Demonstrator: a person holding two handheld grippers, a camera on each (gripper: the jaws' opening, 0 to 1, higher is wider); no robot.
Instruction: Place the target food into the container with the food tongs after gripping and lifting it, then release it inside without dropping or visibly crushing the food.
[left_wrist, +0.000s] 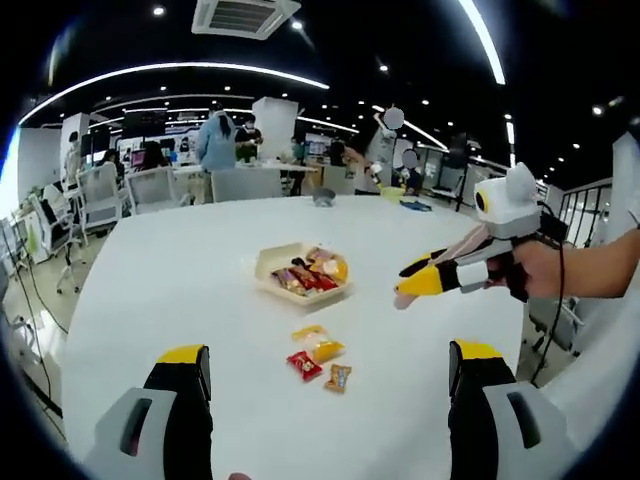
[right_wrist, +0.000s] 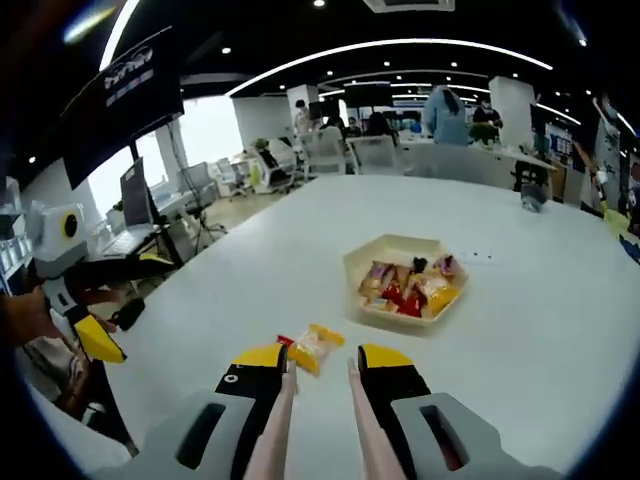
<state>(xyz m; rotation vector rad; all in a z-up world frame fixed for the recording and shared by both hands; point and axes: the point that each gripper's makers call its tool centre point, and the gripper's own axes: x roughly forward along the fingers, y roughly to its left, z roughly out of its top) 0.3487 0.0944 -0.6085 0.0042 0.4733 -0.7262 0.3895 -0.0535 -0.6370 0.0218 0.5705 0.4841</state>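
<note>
Tongs pinched in your right tool (right_wrist: 320, 368), nothing in them yet.
Your right tool is clamped on the pink food tongs (right_wrist: 318, 432), whose tips sit slightly apart just short of the yellow snack packet (right_wrist: 316, 347) on the white worktop (right_wrist: 250, 290). Your left tool (left_wrist: 328, 362) is spread wide and holding nothing. The beige container (right_wrist: 405, 277) further back has several snacks in it.

Nothing you can actually read here. At 10 o'clock in your right gripper view, the dark hanging sign (right_wrist: 135, 75) carries pale lettering, too blurred to make out. The snack packets (left_wrist: 318, 355) on the white table (left_wrist: 180, 290), near 6 o'clock in your left gripper view, show printed colours but no legible brand or number.
</note>
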